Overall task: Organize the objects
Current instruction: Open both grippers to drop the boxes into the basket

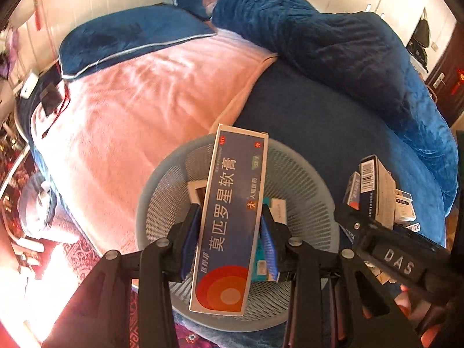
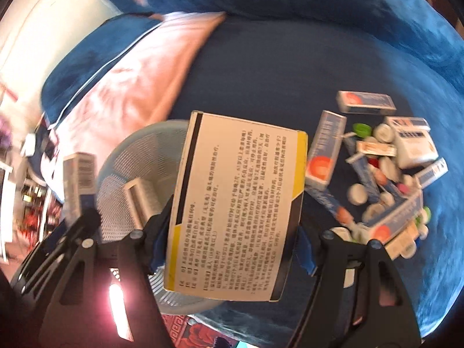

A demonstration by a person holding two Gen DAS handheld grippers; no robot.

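My left gripper (image 1: 232, 232) is shut on a long blue ointment box (image 1: 232, 174) with red and orange circles, held above the pale blue mesh basket (image 1: 307, 197). A few small boxes lie inside the basket. My right gripper (image 2: 232, 223) is shut on a wide white box (image 2: 240, 188) with yellow and black corners and printed text, held over the basket's (image 2: 139, 150) right rim. In the right wrist view the left gripper (image 2: 78, 211) with its blue box (image 2: 79, 182) is at the left. In the left wrist view the right gripper (image 1: 365, 211) and its box (image 1: 377, 185) show at the right.
A pile of medicine boxes, tubes and round caps (image 2: 385, 168) lies on the dark blue bed cover to the right of the basket. A pink blanket (image 1: 145, 101), a blue pillow (image 1: 130, 37) and a bunched blue quilt (image 1: 333, 37) lie beyond. The bed edge and a red patterned floor are below.
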